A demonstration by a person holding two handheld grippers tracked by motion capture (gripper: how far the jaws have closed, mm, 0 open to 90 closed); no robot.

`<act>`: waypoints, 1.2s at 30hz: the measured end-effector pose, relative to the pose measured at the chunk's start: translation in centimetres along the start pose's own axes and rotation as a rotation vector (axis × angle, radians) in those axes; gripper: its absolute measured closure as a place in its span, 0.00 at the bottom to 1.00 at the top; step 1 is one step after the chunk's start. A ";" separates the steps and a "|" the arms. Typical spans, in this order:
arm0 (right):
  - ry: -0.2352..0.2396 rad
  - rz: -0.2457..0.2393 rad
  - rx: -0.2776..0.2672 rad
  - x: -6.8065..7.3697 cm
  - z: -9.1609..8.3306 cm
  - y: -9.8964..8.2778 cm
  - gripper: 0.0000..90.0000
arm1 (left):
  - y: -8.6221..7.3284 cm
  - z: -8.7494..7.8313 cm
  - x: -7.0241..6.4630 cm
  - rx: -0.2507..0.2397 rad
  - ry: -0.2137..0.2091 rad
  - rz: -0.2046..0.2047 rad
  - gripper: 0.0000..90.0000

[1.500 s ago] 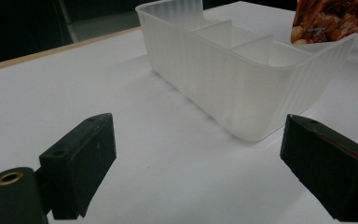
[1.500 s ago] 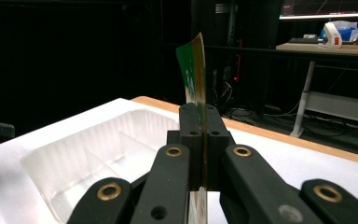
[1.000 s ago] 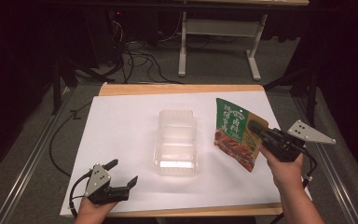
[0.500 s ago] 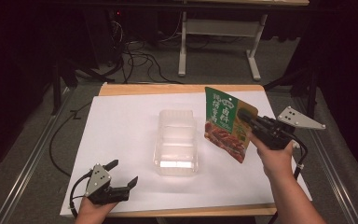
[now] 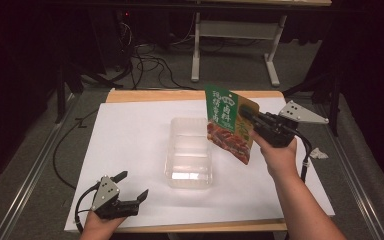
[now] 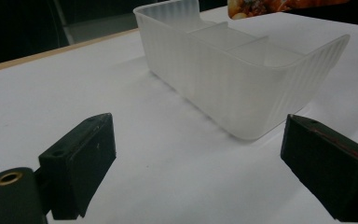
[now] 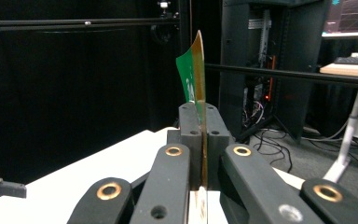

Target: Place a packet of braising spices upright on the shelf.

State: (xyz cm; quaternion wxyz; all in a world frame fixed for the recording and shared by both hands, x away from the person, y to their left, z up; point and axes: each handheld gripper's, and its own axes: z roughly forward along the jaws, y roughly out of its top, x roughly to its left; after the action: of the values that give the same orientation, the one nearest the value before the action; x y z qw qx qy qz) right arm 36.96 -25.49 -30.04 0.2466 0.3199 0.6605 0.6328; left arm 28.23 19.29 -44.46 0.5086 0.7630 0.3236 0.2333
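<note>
Pouch held up beside the tub.
Your right gripper (image 5: 247,116) clenches the green pouch (image 5: 228,122) by its edge, lifted off the counter (image 5: 130,135) over the clear tub's (image 5: 190,155) right rim (pouch tilted); your left gripper (image 5: 132,186) rests near the front edge, fingers (image 6: 81,161) spread, empty.

Open white table (image 5: 130,150) lies between your left gripper (image 5: 132,186) and the clear container (image 5: 190,155); on your right, the held snack pouch (image 5: 230,125) hangs above its rim.
</note>
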 end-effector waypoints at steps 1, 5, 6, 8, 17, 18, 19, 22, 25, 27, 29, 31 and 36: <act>0.002 0.000 0.000 0.1 0.3 0.0 1.00 | 0.0 0.0 0.0 -0.001 0.001 0.000 0.12; 0.026 0.007 0.000 0.4 1.7 -0.1 1.00 | 0.0 0.0 0.0 -0.005 0.002 -0.004 0.12; 0.030 0.005 0.003 0.5 2.0 -0.1 1.00 | 0.0 0.0 0.1 -0.006 0.003 -0.005 0.12; 0.044 0.003 0.004 0.7 2.7 -0.2 1.00 | 0.0 -0.1 0.1 -0.006 0.007 -0.004 0.12; 0.091 -0.008 0.010 1.8 4.9 -0.4 1.00 | -0.1 -0.3 0.2 -0.015 0.005 -0.011 0.12; 0.099 -0.011 0.007 1.9 5.2 -0.4 1.00 | -0.1 -0.3 0.2 -0.015 0.004 -0.011 0.12; 0.105 -0.011 0.008 2.0 5.4 -0.4 1.00 | -0.1 -0.3 0.2 -0.017 0.004 -0.014 0.12; 0.116 -0.009 0.007 2.2 6.0 -0.6 1.00 | 0.0 -0.2 0.1 -0.018 0.000 -0.018 0.12; 0.124 -0.004 0.007 2.3 6.7 -0.8 1.00 | 0.0 -0.1 0.0 -0.014 0.002 -0.013 0.12; 0.128 -0.005 0.011 2.3 7.1 -0.9 1.00 | 0.0 -0.1 0.0 -0.016 0.003 -0.017 0.12; 0.132 -0.006 0.013 2.3 7.5 -1.0 1.00 | 0.0 -0.2 0.0 -0.014 0.005 -0.020 0.12; 0.131 -0.004 0.016 2.3 7.8 -1.2 1.00 | 0.0 -0.2 0.0 -0.016 0.007 -0.020 0.12; 0.133 0.003 0.023 2.2 8.5 -1.5 1.00 | 0.0 -0.2 0.0 -0.015 0.006 -0.020 0.12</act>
State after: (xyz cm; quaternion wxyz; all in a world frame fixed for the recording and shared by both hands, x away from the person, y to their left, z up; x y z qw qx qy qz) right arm 41.51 -18.12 -31.99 0.1977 0.2809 0.6823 0.6454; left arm 28.12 19.43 -44.41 0.5158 0.7551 0.3310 0.2329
